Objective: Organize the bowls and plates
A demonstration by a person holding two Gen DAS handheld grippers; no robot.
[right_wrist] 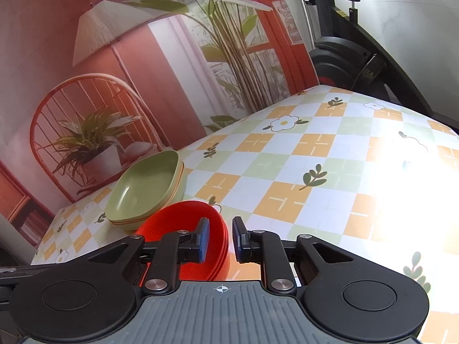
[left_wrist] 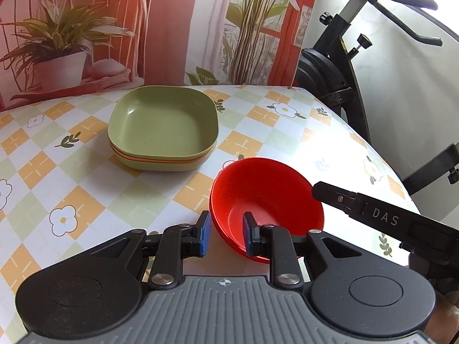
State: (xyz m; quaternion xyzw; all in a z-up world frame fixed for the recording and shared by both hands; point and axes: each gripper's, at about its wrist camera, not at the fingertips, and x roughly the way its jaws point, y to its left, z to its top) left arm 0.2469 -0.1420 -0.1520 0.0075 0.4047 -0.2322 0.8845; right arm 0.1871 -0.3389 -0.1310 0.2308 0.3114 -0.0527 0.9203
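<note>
Bowls [left_wrist: 266,200] red, stacked | left tool [left_wrist: 226,233] astride rim | plates [left_wrist: 163,126] beside

Left wrist cam: sits behind the left gripper [left_wrist: 225,233], low over the table [left_wrist: 86,189], looking forward and down along the fingers toward the printed backdrop [left_wrist: 172,28]. Very near the red bowls [left_wrist: 266,200]; the green plates [left_wrist: 163,126] sit farther out, mid-frame.

Right wrist cam: same mount on the right gripper [right_wrist: 221,239], also low, but rolled, so the table [right_wrist: 301,177] slopes up to the right. It faces the backdrop [right_wrist: 137,57], with the red bowls [right_wrist: 183,229] close at lower left.

Shared: red bowls, green plates [right_wrist: 146,189], checked tabletop, backdrop, exercise bike [left_wrist: 338,66] [right_wrist: 344,51] at far right. The left view also catches the right gripper's side [left_wrist: 384,218].
</note>
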